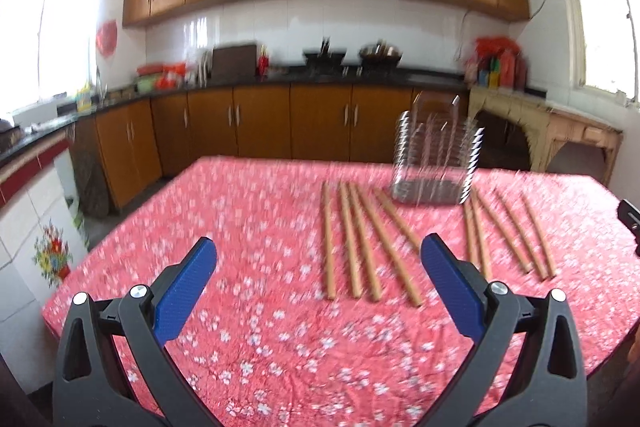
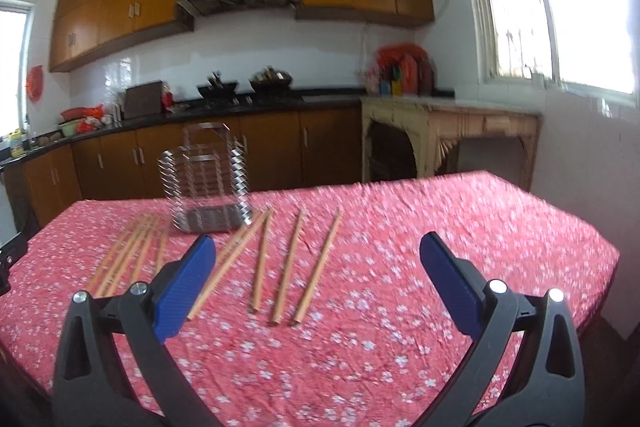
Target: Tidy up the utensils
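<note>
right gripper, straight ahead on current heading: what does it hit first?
Probably nothing upright. The right gripper, jaws open and empty, points over bare red floral tablecloth. The nearest chopstick lies just left of that line and the wire utensil holder farther left. Depth is hard to judge.

Motion blur is smearing the wire holder (image 1: 436,163); the right hand-held gripper's blue finger (image 2: 188,291) is covering one chopstick (image 2: 224,267) beside that holder.

The left hand-held gripper (image 1: 318,259) is held above the counter (image 1: 248,327), its two blue-padded fingers (image 1: 186,291) spread wide with nothing between them. The right hand-held gripper (image 2: 316,259) is posed the same way, its blue fingers (image 2: 450,287) wide apart and empty, pointing forward and slightly downward.
</note>
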`<state>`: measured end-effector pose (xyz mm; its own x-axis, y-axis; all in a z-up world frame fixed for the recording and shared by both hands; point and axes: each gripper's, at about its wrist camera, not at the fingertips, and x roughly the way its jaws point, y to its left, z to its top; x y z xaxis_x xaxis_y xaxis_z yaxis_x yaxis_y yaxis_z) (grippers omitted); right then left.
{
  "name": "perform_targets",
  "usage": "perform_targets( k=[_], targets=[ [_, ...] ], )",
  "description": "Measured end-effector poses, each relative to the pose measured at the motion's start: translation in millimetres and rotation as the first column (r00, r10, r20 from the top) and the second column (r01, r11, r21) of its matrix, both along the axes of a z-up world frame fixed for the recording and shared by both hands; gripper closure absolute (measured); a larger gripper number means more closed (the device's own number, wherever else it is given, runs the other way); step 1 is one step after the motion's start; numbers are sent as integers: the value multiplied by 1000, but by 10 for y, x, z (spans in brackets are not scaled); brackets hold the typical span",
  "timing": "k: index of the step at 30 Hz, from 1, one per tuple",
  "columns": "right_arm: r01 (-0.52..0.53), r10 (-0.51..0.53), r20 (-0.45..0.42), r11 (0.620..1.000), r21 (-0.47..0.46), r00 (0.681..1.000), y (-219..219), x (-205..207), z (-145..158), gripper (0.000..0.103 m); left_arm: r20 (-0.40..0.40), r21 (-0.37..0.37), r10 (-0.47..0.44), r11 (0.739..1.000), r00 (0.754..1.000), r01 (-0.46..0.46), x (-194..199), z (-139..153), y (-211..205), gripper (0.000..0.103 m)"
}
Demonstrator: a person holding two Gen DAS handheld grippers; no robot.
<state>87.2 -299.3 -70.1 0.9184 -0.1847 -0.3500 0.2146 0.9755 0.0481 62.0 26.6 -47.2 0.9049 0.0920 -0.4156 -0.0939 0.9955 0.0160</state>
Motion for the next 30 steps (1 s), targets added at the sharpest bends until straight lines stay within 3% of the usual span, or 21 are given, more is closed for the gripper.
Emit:
perform_targets(
  k=[4,8,10,15,18,20,24,30],
  targets=[
    [18,-5,-155,996,84,988,-259,355,-225,8,-115,-28,23,999,993,-26,216,-183,178,2],
    [-14,65,-293,985,174,954,-348,711,-415,51,-188,-52,11,998,982,-22,328,-236,248,2],
    [-24,102,-344,975,223,933,-342,881,-530,60,-223,-44,5,999,975,-15,421,-276,248,2],
    [-32,117,-418,978,207,901,-199,1147,-658,67,-273,-29,2,1000,962,-11,562,-328,247,2],
    [-25,113,-478,982,185,871,-163,1270,-793,78,-302,-60,-36,998,952,18,666,-370,248,2],
    [-20,90,-478,989,149,874,-148,1279,-797,91,-329,-72,-56,997,943,34,735,-408,231,5],
    [20,55,-484,989,148,873,-308,1254,-779,95,-387,-75,-73,996,919,47,892,-510,191,31],
    [68,9,-491,988,139,871,-554,1249,-754,95,-457,-76,-87,995,885,58,1077,-639,135,60]
  ],
)
